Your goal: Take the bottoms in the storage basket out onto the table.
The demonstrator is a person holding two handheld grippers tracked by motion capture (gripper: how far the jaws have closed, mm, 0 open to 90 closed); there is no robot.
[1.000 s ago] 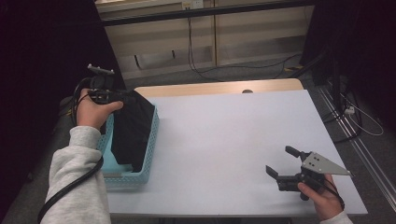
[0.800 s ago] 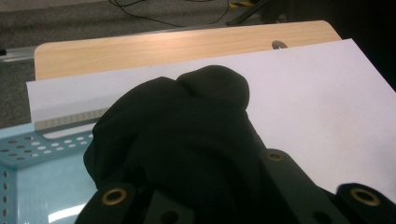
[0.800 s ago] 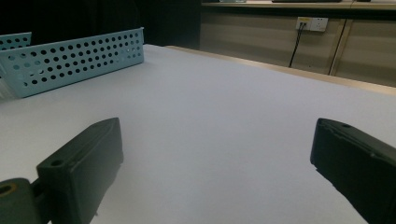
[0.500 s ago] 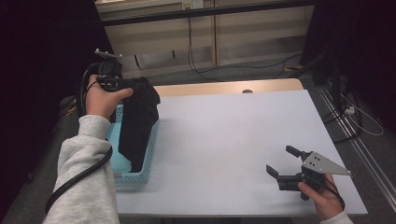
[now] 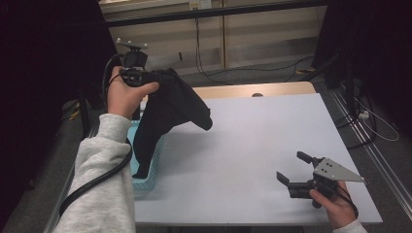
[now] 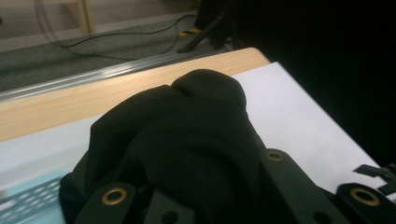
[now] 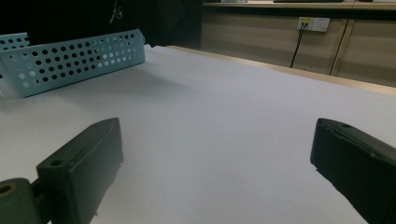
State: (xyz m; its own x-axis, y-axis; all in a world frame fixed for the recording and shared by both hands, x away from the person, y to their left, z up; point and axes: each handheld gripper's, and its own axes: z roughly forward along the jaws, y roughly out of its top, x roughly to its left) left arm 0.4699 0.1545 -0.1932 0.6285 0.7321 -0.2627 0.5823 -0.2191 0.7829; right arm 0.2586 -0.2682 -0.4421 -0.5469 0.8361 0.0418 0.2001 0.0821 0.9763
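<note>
We are working at a wide white table [image 5: 252, 145], and a pale blue basket [image 5: 145, 182] with punched walls is sitting at its left edge. Out of that basket we are lifting a black garment [image 5: 167, 114], which is hanging as a long limp drape: its top is bunched at the left gripper [image 5: 158, 77], its long axis is running almost straight down, and its bottom end is reaching down to the basket rim. One fold is swinging out to the right over the bare tabletop.

The left gripper is pinching the cloth near its top, jaws pressed close on the bunched fabric; in the left gripper view the garment [image 6: 187, 140] is bulging up over the jaws and covering them. The left hand [image 5: 124, 94] is holding this gripper high above the table's far left corner.

The right gripper [image 5: 297, 169] is resting low at the near right of the table with its jaws spread wide and nothing between them; in the right gripper view we are looking across open tabletop toward the basket [image 7: 70, 60].

So the garment lies well to the left of the free jaws and higher than them. We judge that the loose hanging end is the part the right gripper would need to reach, across the table toward the basket.
</note>
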